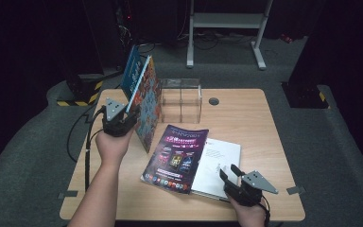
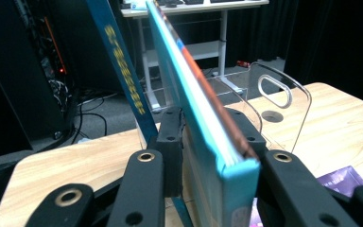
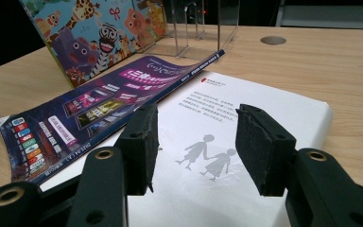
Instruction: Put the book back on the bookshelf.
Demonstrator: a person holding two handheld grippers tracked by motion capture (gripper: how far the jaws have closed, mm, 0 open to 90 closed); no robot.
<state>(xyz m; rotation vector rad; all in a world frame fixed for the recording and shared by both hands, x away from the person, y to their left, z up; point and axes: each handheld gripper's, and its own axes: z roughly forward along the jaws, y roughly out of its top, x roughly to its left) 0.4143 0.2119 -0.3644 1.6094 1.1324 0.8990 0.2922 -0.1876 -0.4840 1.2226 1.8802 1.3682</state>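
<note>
High view: we see the left gripper [image 1: 118, 118] at the table's left edge, its jaws clamped on the lower edge of a picture book [image 1: 147, 101] that stands upright on the wooden table [image 1: 255, 123], just beside a clear acrylic book rack [image 1: 182, 99]. A second, blue book [image 1: 131, 71] leans behind the held one. Left gripper view: we see the pads [image 2: 170, 142] pressing both faces of the book's teal spine [image 2: 236, 175], with the rack's rounded divider [image 2: 283, 99] beyond. Right gripper view: we see the right gripper [image 3: 196, 137] with its jaws apart, holding nothing, poised above a white book [image 3: 246, 104] lying flat. A purple magazine [image 3: 99, 104] overlaps that book's left side.
</note>
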